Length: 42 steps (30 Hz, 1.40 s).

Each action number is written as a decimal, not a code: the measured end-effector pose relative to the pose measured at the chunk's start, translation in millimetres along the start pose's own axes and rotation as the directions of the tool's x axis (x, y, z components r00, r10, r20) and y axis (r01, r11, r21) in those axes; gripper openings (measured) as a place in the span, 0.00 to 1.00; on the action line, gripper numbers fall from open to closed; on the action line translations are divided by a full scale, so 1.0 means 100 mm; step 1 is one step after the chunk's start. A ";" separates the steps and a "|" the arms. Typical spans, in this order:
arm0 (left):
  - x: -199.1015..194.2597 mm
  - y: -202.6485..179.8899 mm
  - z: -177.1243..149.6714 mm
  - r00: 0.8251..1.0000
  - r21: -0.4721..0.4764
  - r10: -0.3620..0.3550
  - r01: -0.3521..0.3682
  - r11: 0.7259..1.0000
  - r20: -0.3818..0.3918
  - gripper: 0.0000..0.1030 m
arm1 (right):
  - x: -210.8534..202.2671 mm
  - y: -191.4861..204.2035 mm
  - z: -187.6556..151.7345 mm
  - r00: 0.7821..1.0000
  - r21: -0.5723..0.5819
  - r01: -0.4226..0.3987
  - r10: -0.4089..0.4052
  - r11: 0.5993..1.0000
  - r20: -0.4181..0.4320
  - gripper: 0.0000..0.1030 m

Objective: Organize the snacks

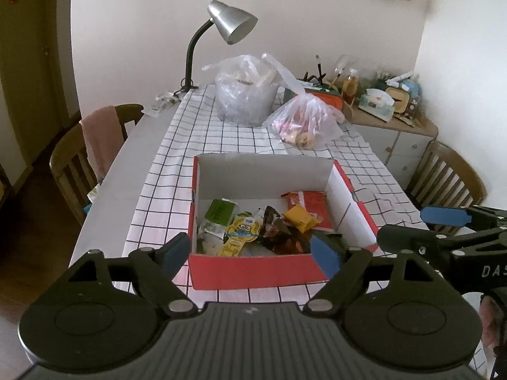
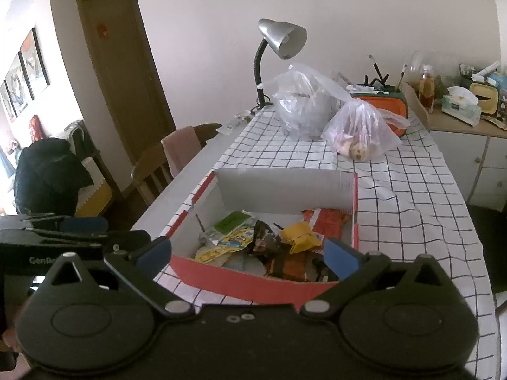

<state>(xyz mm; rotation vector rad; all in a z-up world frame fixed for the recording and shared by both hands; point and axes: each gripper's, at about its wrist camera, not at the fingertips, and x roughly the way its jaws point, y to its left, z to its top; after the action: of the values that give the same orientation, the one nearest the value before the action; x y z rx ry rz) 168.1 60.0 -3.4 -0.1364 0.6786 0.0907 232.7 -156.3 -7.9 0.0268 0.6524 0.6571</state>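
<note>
The red box (image 1: 253, 269) sits near the checked tablecloth's (image 1: 221, 133) near edge, snack packets (image 1: 240, 232) piled along its near wall; the left gripper (image 1: 250, 253) and right gripper (image 2: 247, 253) hover there, jaws wide, empty.

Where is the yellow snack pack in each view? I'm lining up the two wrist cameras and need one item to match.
Left wrist: the yellow pack lies in the red box, right of centre, on a red packet.
Right wrist: the yellow pack is in the box's middle-right, just left of this tool's right finger.
Shared landmark: the silver lamp behind the box.
</note>
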 end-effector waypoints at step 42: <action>-0.55 -0.13 -0.37 0.999 -0.013 0.027 -0.026 1.000 0.040 0.96 | -0.51 0.16 -0.39 0.996 -0.028 0.028 -0.025 0.999 0.088 1.00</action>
<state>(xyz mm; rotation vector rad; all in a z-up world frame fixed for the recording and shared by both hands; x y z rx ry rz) 104.2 39.0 4.5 -0.1375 0.6400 0.1232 170.9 -180.3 -7.2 0.0199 0.5574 0.6365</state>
